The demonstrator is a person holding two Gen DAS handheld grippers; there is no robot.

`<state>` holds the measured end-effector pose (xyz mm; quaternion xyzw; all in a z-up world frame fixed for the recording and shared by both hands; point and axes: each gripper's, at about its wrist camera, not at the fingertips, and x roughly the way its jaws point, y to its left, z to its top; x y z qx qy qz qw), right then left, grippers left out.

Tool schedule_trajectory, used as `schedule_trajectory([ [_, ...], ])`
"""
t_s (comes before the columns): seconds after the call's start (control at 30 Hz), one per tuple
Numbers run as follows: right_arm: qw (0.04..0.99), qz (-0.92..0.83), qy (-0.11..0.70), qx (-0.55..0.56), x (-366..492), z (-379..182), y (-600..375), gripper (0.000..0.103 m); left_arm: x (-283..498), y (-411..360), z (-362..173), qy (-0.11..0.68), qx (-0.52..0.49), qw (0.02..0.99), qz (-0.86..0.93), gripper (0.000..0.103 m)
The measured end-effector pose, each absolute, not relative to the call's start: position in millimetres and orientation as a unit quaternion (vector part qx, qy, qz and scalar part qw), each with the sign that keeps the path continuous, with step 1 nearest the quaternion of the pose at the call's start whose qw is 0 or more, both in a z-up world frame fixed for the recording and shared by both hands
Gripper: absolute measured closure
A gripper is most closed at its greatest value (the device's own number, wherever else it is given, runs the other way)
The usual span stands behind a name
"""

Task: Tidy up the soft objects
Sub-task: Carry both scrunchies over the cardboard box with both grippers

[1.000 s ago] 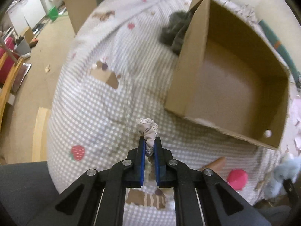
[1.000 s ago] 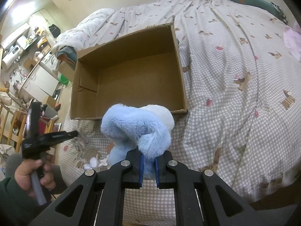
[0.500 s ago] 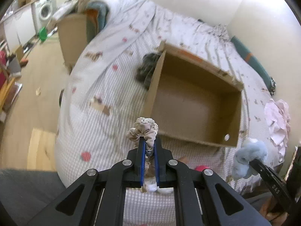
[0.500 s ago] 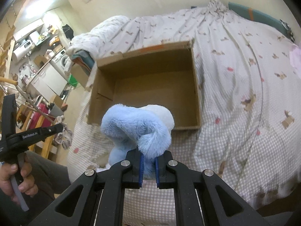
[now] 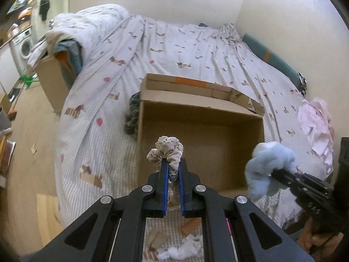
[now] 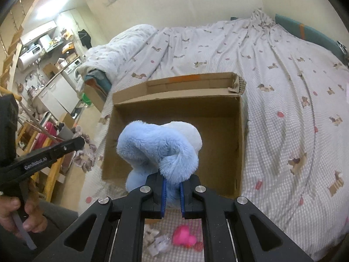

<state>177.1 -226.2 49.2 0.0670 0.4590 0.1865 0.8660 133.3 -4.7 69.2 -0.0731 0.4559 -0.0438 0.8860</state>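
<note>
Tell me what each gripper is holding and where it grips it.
Left gripper pinches a beige scrunchie at its lower edge; right gripper pinches a blue plush at its fluffy underside.

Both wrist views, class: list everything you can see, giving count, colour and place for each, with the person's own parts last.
Cardboard box: one, brown, open on the bed.
Bedspread: one, checked, covering the bed.
Grey cloth: one, beside the box.
Pink cloth: one, on the bed.
Pink toy: one, on the bed.
Fluffy scrunchie: one, light blue, in the right gripper.
Beige scrunchie: one, in the left gripper.
Hand: one, on the left handle.
</note>
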Motion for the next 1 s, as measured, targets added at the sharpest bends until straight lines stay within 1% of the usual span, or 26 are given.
schedule_trajectory([
  [0.2,0.854,0.171,0.487,0.070,196.4,7.3,-227.9,0.093,157.3,-23.5,33.2,0.478,-0.037,0.876,-0.047,0.095],
  [0.3,0.847,0.154,0.504,0.074,202.9,-11.5,-231.2,0.093,165.0,-28.4,11.6,0.496,-0.042,0.866,-0.050,0.095],
  [0.4,0.842,0.150,0.511,0.084,209.3,-19.9,-230.4,0.093,170.0,-35.1,-3.2,0.495,-0.015,0.868,-0.043,0.095],
  [0.47,0.842,0.148,0.513,0.075,210.5,-23.4,-225.9,0.093,173.9,-35.9,-10.1,0.500,-0.017,0.865,-0.044,0.095],
  [0.73,0.825,0.156,0.541,0.045,215.5,-44.5,-204.9,0.093,182.2,-27.7,-21.5,0.513,-0.041,0.856,-0.044,0.095],
  [1.0,0.822,0.146,0.549,0.040,217.7,-52.5,-200.0,0.093,179.3,-33.6,-24.3,0.517,-0.023,0.855,-0.042,0.095],
])
